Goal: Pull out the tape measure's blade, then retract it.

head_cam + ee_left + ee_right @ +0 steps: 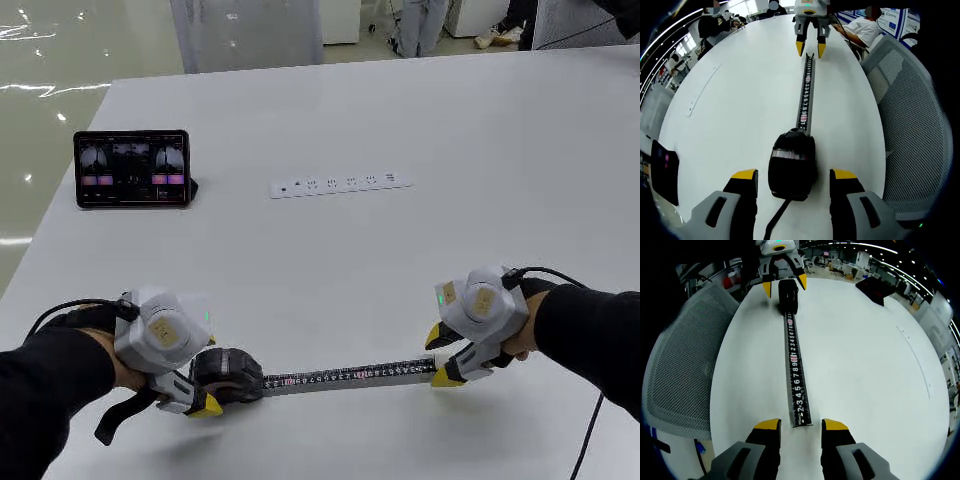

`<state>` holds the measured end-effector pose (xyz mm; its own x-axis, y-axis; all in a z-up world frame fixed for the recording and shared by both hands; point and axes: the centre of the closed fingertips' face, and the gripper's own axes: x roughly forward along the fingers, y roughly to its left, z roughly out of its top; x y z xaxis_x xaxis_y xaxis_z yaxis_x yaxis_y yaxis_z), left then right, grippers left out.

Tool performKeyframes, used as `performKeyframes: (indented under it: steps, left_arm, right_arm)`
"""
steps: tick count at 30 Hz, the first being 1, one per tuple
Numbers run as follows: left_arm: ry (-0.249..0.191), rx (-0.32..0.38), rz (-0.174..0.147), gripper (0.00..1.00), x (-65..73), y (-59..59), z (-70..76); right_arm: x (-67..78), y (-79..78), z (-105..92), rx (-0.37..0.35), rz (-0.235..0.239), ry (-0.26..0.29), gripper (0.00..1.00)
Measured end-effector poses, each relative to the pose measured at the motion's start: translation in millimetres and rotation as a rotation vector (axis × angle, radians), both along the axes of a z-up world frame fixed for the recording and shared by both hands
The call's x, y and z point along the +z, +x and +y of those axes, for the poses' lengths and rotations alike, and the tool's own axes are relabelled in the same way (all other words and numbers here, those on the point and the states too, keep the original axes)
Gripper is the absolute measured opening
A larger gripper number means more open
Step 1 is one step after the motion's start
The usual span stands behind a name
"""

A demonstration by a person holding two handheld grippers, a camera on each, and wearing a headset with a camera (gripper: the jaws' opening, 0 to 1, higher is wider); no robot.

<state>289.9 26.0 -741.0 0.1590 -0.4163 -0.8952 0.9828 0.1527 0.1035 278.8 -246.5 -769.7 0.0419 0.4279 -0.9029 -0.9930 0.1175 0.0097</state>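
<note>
Table [400, 120]: white, wide; tablet [132, 168] & power strip [340, 184] on far side, well apart from work.
Blade [345, 377]: pulled out, flat on tabletop, numbers up, running from case to R jaws.
L gripper [794, 175]: jaws wide open, one each side of case, gap both sides, nothing held.
R gripper [801, 424]: jaws parted, blade tip lying between them, not pinched as far as visible.
Case [792, 167]: black, on tabletop, between L jaws.
Risk 1: no grip at either end → prob. spring snap-back, tip whipping along table.
Risk 2: case unclamped → could skid toward R side if blade tugged.
Risk 3: R jaws closing off-centre → blade kinks or tip slips out.
</note>
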Motion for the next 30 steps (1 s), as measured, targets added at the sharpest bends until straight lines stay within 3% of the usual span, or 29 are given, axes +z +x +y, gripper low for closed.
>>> performKeyframes:
  steps: [4, 16, 21, 24, 30]
  left_arm:
    - [-0.019, 0.003, 0.009, 0.59, 2.3, -4.3, -1.5]
    - [-0.063, 0.073, 0.032, 0.75, 10.3, -5.9, 8.8]
    - [-0.082, 0.11, 0.071, 0.87, 9.9, -12.7, 14.0]
    - [-0.128, 0.173, 0.089, 0.93, 11.8, -13.2, 15.1]
    - [-0.23, 0.293, 0.086, 0.99, 16.1, -9.5, 15.7]
  right_arm:
    - [-1.7, -6.9, -5.7, -0.03, 0.02, -0.011, 0.32]
    - [7.9, -14.7, -9.4, -0.106, 0.023, 0.039, 0.45]
    - [8.4, -18.7, -11.0, -0.116, 0.025, 0.048, 0.52]
    - [9.9, -16.2, -8.9, -0.164, 0.015, 0.078, 0.59]
    - [17.4, -15.0, -2.9, -0.227, -0.019, 0.161, 0.76]
